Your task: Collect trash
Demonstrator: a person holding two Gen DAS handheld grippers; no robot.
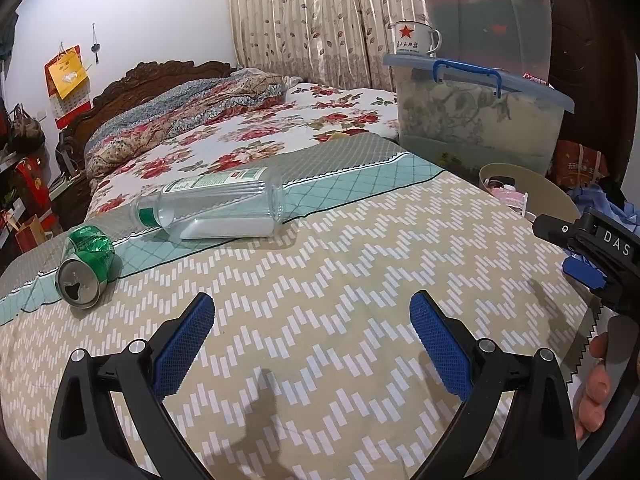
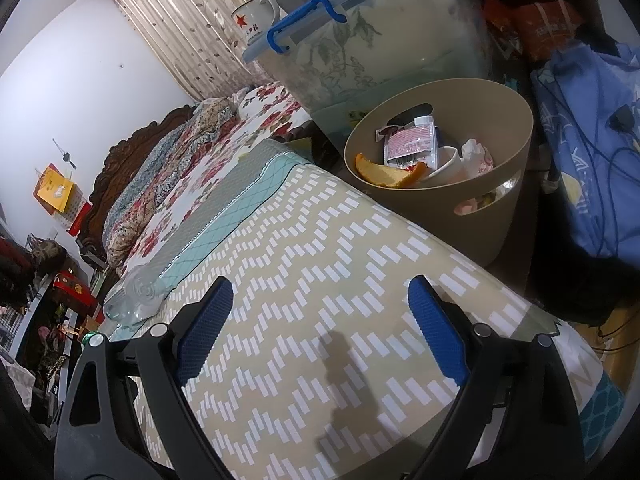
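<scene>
Hovering low over the zigzag tablecloth [image 1: 360,240], both the left gripper [image 1: 312,320] and right gripper [image 2: 320,308] gape empty; crushed green can [image 1: 86,264] and clear bottle [image 1: 216,204] lie ahead, "DAS" legible.

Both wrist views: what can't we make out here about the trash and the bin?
- Bin: left wrist view shows only its rim; the table edge hides the rest.
- Bin bottom: right wrist view, buried under orange peel and wrappers.
- Green can: right wrist view, hidden behind the right gripper.
- Bottle: right wrist view, label too distorted to read.
- Right gripper: left wrist view, cut by the frame edge.
</scene>
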